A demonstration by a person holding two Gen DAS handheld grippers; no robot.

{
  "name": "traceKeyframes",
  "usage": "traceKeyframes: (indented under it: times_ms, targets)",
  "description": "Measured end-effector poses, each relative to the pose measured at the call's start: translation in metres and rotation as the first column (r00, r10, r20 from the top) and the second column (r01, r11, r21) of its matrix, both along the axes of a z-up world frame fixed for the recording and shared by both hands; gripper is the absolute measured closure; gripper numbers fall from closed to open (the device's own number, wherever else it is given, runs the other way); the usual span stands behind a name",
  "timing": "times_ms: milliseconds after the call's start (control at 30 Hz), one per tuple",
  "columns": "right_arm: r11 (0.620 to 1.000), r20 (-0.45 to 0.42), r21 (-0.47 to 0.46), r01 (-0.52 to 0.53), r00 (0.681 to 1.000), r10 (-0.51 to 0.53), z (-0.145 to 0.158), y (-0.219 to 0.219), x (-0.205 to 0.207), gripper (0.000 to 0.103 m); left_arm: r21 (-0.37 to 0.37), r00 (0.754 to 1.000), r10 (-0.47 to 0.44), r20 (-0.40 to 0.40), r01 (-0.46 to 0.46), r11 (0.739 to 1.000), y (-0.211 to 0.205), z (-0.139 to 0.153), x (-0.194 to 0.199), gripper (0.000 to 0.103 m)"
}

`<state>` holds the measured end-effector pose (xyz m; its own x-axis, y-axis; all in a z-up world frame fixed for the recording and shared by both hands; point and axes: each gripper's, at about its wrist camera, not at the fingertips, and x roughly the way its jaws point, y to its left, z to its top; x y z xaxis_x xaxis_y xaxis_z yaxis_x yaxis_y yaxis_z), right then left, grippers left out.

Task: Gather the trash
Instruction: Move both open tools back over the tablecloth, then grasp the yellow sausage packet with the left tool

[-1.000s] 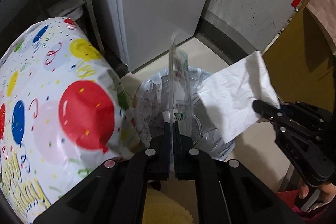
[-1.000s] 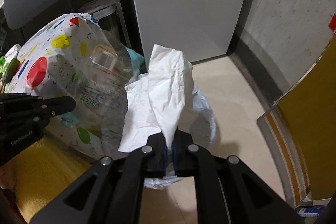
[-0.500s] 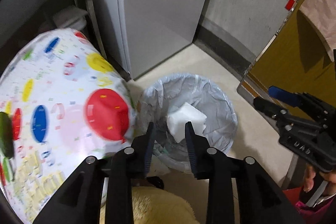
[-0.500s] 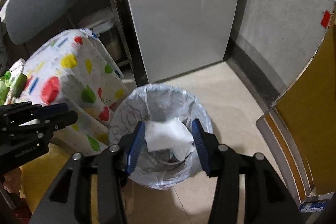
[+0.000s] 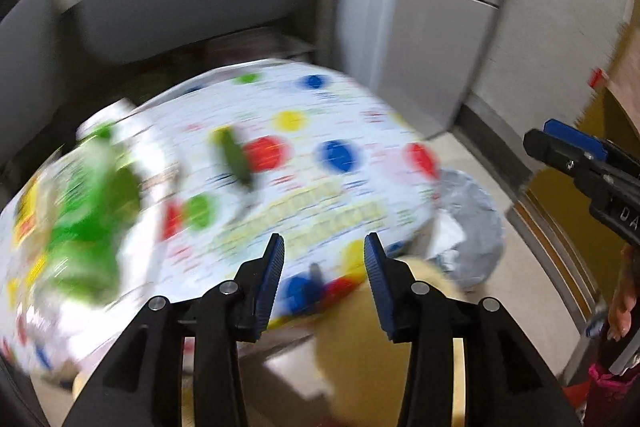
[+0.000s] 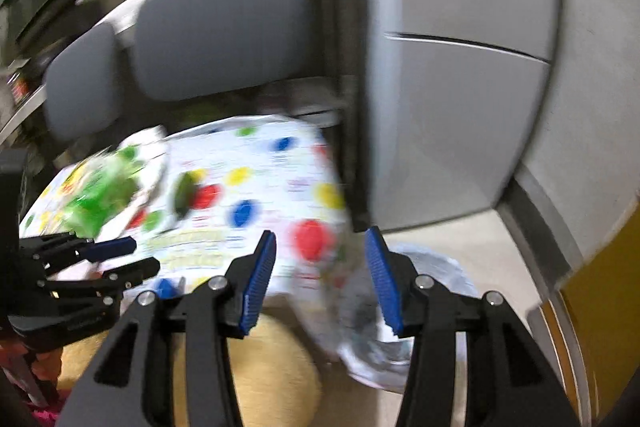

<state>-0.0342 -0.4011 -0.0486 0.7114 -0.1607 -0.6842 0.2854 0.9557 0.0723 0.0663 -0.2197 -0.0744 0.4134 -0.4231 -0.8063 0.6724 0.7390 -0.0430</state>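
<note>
- The tabletop (image 5: 304, 155), under a white cloth with coloured balloon dots, lies ahead of the left tool (image 5: 324, 281).
- On it, left of that tool: a blurred green package (image 5: 88, 211) and a dark green item (image 5: 234, 157).
- The beige floor (image 6: 472, 239) ahead-right of the right tool (image 6: 320, 279) carries a lined trash bin (image 6: 400, 307).

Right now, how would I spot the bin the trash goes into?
Find the tall grey cabinet against the wall. At its foot, on the pale floor beside the balloon-print tablecloth, stands the bin. Its crinkled, silvery-clear liner sets it apart from the colourful cloth.
</note>
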Motion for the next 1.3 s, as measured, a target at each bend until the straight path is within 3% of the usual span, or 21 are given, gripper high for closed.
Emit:
traceKeyframes:
  times_ms: [100, 267, 600, 767, 833, 1033, 1133, 1300]
  targets:
    - [0.996, -0.028, -0.013, -0.083, 0.996, 0.083, -0.003, 0.036, 0.027, 0.057, -0.005, 0.992, 0.124, 0.011, -0.124, 0.992, 0.053, 0.004, 0.016, 0.059]
    - [0.979, -0.066, -0.018, -0.201, 0.978, 0.200, -0.013, 0.092, 0.075, 0.057, -0.012, 0.944, 0.328, 0.023, -0.328, 0.945, 0.134, 0.007, 0.042, 0.053]
    - [0.942, -0.085, -0.015, -0.336, 0.939, 0.333, -0.018, 0.160, 0.134, 0.056, -0.043, 0.827, 0.561, 0.022, -0.560, 0.827, 0.240, 0.013, 0.075, 0.048]
    - [0.919, -0.081, -0.029, -0.393, 0.917, 0.390, -0.015, 0.193, 0.156, 0.050, -0.053, 0.776, 0.630, 0.007, -0.629, 0.775, 0.281, 0.010, 0.089, 0.036]
    - [0.915, -0.082, -0.029, -0.403, 0.913, 0.400, -0.015, 0.204, 0.163, 0.050, -0.055, 0.778, 0.628, -0.010, -0.628, 0.776, 0.287, 0.008, 0.095, 0.034]
    - [0.917, -0.075, -0.048, -0.397, 0.917, 0.393, -0.011, 0.225, 0.181, 0.048, -0.077, 0.815, 0.578, -0.043, -0.580, 0.811, 0.279, 0.005, 0.134, 0.020]
    - [0.920, -0.078, -0.059, -0.387, 0.921, 0.382, -0.010, 0.227, 0.188, 0.042, -0.081, 0.830, 0.553, -0.067, -0.557, 0.826, 0.266, 0.002, 0.159, 0.015]
    - [0.927, -0.068, -0.067, -0.368, 0.929, 0.364, -0.012, 0.227, 0.207, 0.036, -0.060, 0.827, 0.552, -0.104, -0.559, 0.827, 0.250, -0.010, 0.191, 0.014]
